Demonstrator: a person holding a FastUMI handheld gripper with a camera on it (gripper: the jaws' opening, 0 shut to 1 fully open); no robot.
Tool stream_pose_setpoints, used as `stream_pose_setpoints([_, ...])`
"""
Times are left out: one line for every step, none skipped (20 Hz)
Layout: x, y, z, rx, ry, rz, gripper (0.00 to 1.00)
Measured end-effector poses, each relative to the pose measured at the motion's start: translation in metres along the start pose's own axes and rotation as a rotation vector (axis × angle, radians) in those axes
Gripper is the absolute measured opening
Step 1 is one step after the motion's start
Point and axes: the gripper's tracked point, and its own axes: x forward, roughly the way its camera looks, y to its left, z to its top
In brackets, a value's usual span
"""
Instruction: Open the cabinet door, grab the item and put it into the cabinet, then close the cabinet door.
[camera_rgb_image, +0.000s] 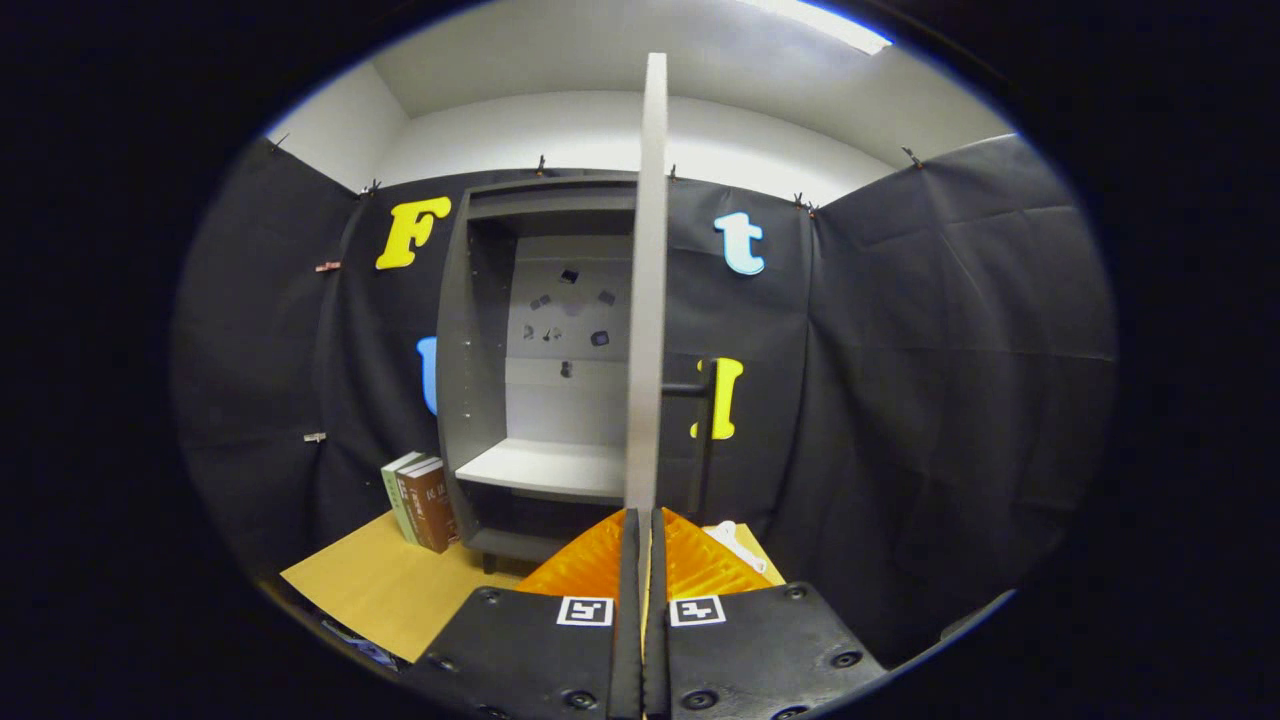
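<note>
The grey cabinet (470, 330) stands against the back wall with its door (648, 300) swung open. I see the door edge-on as a tall pale slab straight ahead, with its black bar handle (703, 420) on its right face. Inside, a pale shelf (545, 465) is bare. My gripper (645, 513) is shut, its fingertips right at the lower end of the door's edge; I cannot tell whether they touch it. A small white item (738, 545) lies on the table, just right of the fingers.
Two or three upright books (420, 500) lean against the cabinet's left side. A tan mat (385, 585) covers the table in front of them. Small dark bits are stuck on the cabinet's back panel (570, 310). Black cloth walls close in on both sides.
</note>
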Motion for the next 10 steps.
stream_pose_setpoints([0.002, 0.014, -0.011, -0.004, 0.028, 0.007, 0.06])
stream_pose_setpoints([0.006, 0.027, -0.022, -0.006, 0.055, 0.011, 0.06])
stream_pose_setpoints([0.012, 0.042, -0.035, -0.002, 0.083, 0.025, 0.06])
stream_pose_setpoints([0.018, 0.06, -0.046, 0.014, 0.111, 0.042, 0.13])
stream_pose_setpoints([0.025, 0.077, -0.06, 0.028, 0.149, 0.06, 0.2])
stream_pose_setpoints([0.031, 0.088, -0.077, 0.047, 0.19, 0.07, 0.27])
stream_pose_setpoints([0.034, 0.099, -0.093, 0.06, 0.231, 0.075, 0.24])
stream_pose_setpoints([0.042, 0.108, -0.111, 0.07, 0.275, 0.074, 0.23])
stream_pose_setpoints([0.049, 0.116, -0.131, 0.072, 0.322, 0.068, 0.23])
stream_pose_setpoints([0.056, 0.128, -0.149, 0.074, 0.37, 0.072, 0.23])
